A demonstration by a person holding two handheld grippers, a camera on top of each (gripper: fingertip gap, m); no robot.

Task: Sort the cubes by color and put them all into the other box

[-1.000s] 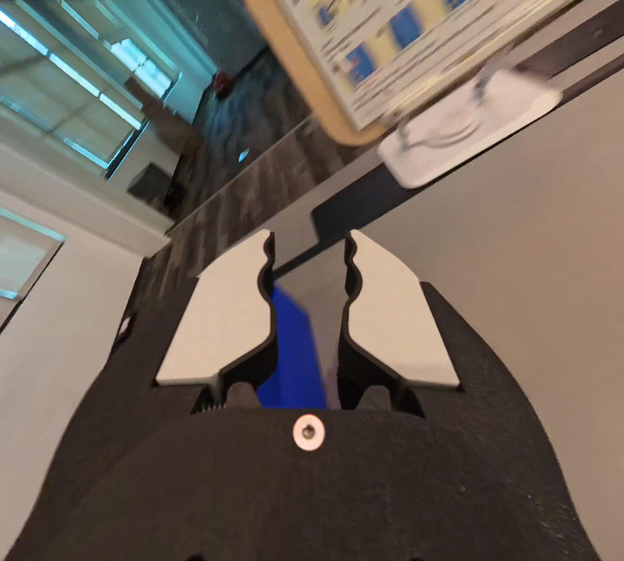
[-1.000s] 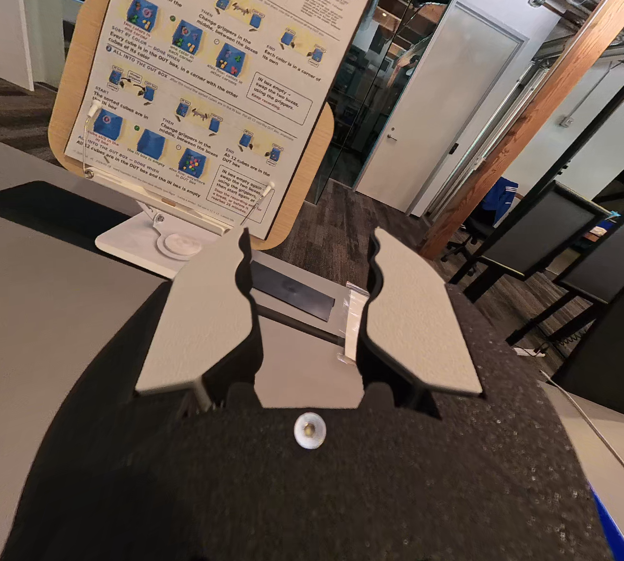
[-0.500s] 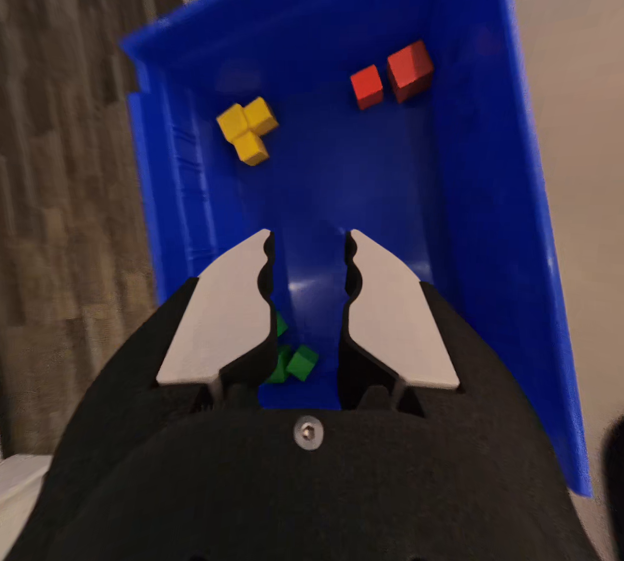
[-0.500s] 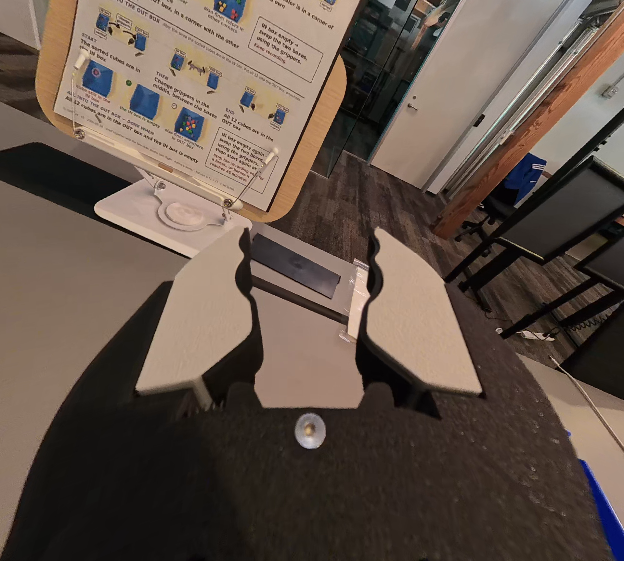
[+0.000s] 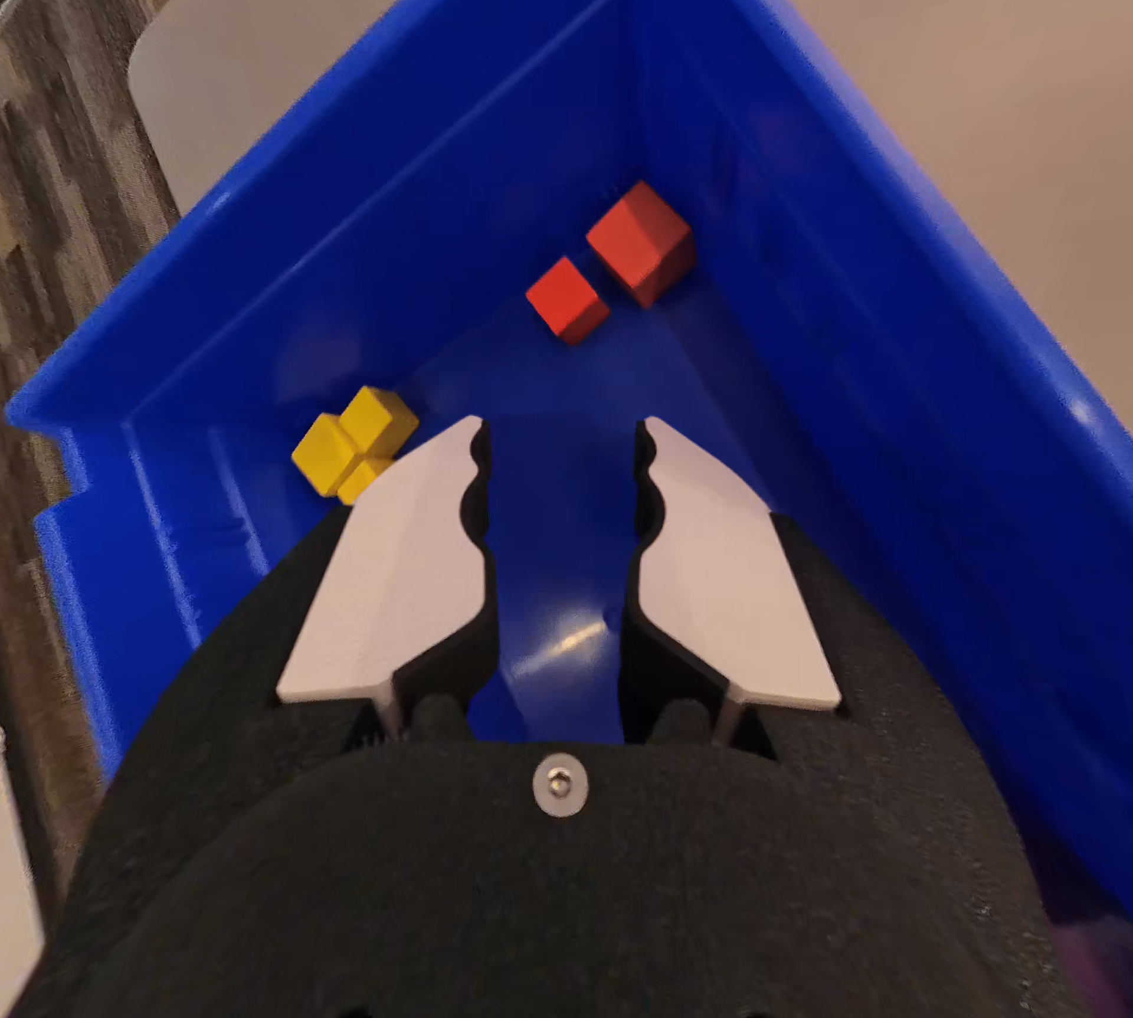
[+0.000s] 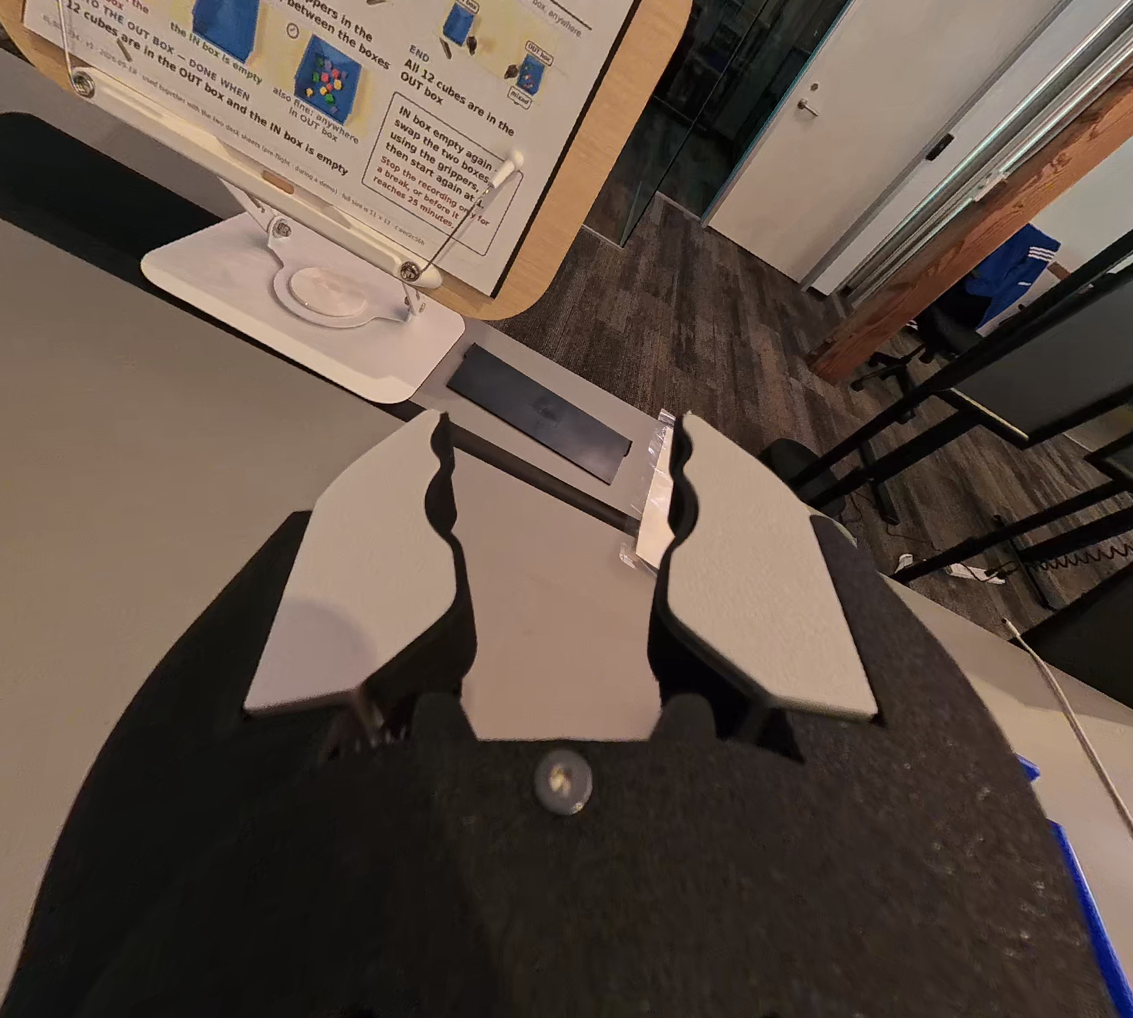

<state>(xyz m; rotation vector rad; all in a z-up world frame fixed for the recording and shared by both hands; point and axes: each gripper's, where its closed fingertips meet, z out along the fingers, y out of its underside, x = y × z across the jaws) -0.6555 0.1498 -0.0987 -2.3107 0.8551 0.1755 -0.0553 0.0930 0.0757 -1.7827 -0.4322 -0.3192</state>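
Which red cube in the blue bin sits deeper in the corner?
The larger, darker red cube, tucked against the blue plastic bin corner; the smaller, brighter red cube sits just apart from it, nearer the left gripper.

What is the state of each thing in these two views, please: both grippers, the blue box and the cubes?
Left gripper: open, nothing between its fingers, over the box.
Right gripper: open, empty, over the bare table.
Blue box: upright on the table, holding cubes.
Yellow cubes: clustered together, touching, near one wall.
Red cubes: two, side by side with a small gap, in a corner.
Instruction sheet: propped on its stand.
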